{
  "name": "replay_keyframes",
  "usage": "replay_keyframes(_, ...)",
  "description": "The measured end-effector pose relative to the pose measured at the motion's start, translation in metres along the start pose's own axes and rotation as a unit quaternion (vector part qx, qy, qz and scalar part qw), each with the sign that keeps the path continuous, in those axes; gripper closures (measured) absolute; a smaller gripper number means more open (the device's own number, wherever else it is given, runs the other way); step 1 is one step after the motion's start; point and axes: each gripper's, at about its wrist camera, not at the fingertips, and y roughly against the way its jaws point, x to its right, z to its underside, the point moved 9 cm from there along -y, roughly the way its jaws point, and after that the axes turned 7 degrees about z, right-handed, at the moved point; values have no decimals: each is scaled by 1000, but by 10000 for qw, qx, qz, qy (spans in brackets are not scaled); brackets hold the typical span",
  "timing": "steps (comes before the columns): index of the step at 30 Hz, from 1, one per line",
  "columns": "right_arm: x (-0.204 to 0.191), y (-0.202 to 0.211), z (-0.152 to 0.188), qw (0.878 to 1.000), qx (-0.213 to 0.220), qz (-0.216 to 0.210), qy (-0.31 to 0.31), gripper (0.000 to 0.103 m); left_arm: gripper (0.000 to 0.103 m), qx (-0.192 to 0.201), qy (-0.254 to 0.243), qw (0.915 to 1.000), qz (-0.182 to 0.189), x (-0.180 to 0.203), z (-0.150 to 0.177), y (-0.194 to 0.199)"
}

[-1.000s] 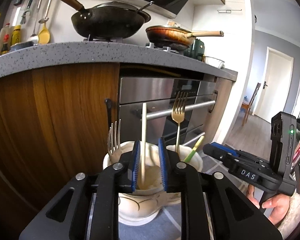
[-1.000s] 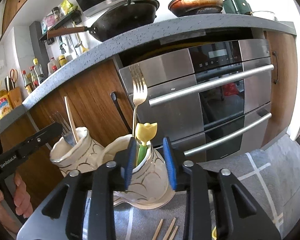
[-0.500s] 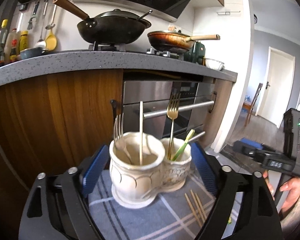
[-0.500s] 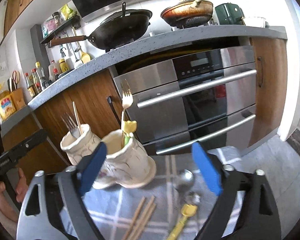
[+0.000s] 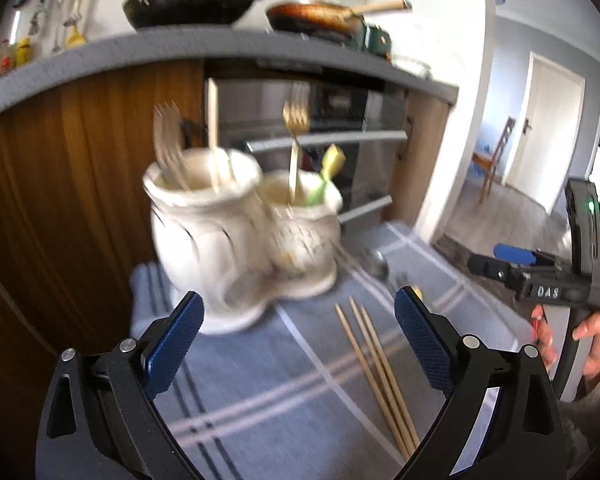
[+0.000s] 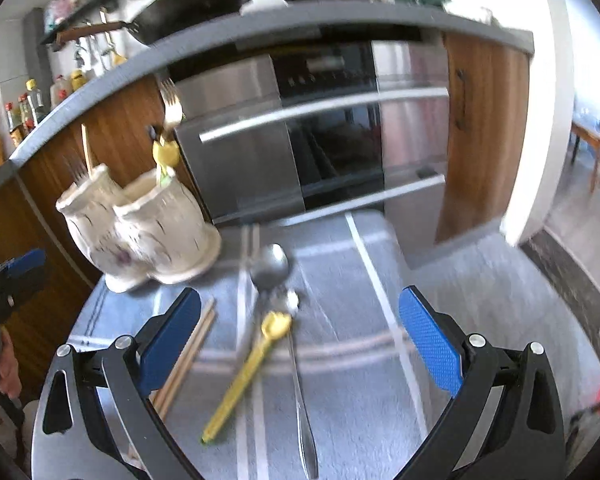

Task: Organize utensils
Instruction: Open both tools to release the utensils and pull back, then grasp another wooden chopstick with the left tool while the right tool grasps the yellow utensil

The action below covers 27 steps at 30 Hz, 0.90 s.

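Observation:
A white double-cup ceramic holder [image 5: 236, 240] stands on a blue-grey striped cloth [image 5: 284, 400]. Its left cup holds a silver fork [image 5: 168, 136] and a chopstick [image 5: 213, 120]; its right cup holds a gold fork [image 5: 296, 120] and a yellow-green utensil [image 5: 328, 168]. Three wooden chopsticks [image 5: 380, 372] lie on the cloth. My left gripper [image 5: 296, 344] is open and empty, short of the holder. In the right wrist view the holder [image 6: 140, 232] is at left, and a steel spoon [image 6: 288, 320] and a yellow spoon [image 6: 248, 372] lie on the cloth. My right gripper [image 6: 300, 340] is open and empty above them.
An oven front [image 6: 312, 128] and wooden cabinets [image 5: 80, 184] stand behind the cloth under a grey counter [image 5: 180, 48] with pans. The right gripper's body [image 5: 548, 280] shows at the left view's right edge. A doorway and chair [image 5: 496, 160] lie at far right.
Both grippers opened from being narrowed at the cups and pulled back from the holder. The chopstick and the yellow-green utensil stay in the cups. The loose utensils on the cloth came into view.

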Motion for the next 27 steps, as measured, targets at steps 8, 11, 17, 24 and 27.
replay_keyframes(8,-25,-23,34,9977,-592,-145,280,24,8,-605,246,9978,72,12,41,-37)
replay_keyframes(11,-30,-30,41,9963,-781,-211,276,40,10,-827,327,9960,86,14,49,-51)
replay_keyframes(17,-39,-36,50,9936,-1029,-363,285,70,43,-1147,319,9926,248,24,54,-72)
replay_keyframes(24,-37,-46,49,9922,-1194,-304,163,80,76,-1459,436,9875,417,33,56,-99)
replay_keyframes(27,-36,-53,50,9912,-1289,-285,94,81,80,-1562,509,9855,433,33,55,-109)
